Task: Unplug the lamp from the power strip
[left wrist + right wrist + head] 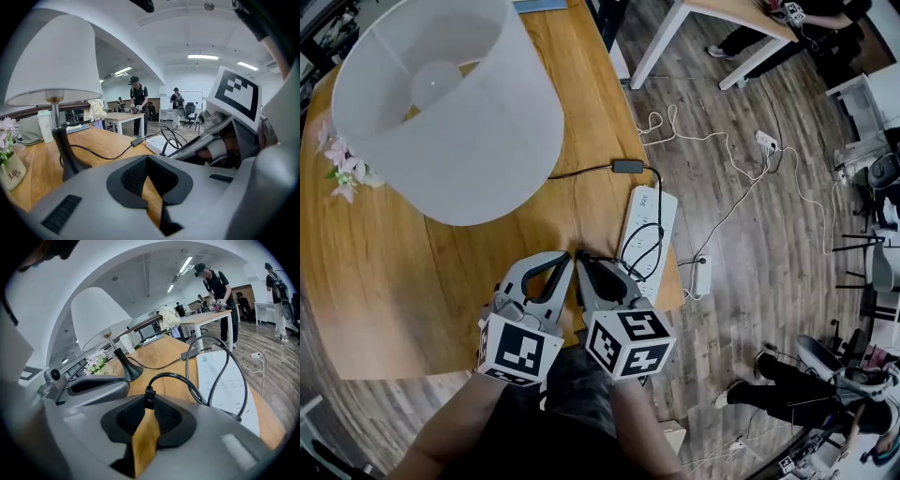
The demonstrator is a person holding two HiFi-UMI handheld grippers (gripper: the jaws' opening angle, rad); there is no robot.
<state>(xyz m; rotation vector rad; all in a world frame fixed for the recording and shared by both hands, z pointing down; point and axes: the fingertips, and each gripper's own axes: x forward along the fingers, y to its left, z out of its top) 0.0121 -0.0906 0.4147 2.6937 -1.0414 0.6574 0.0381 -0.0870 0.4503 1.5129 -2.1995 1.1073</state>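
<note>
The lamp (441, 103) with its wide white shade stands on the wooden table (412, 300). Its black cord (591, 171) runs through an inline box (627, 166) and loops over the white power strip (654, 208) at the table's right edge. My right gripper (582, 259) is shut on the cord's small black plug (149, 396), which sits off the strip, just left of it. The cord curls from the plug back over the strip (225, 380). My left gripper (564, 259) is right beside it on the left, shut with nothing in it. The left gripper view shows the lamp stem (61, 145).
Pink flowers (339, 161) in a small vase (9, 168) stand left of the lamp. The table's right edge runs under the strip. On the floor beyond lie white cables and another strip (702, 274). People (138, 105) stand at far tables.
</note>
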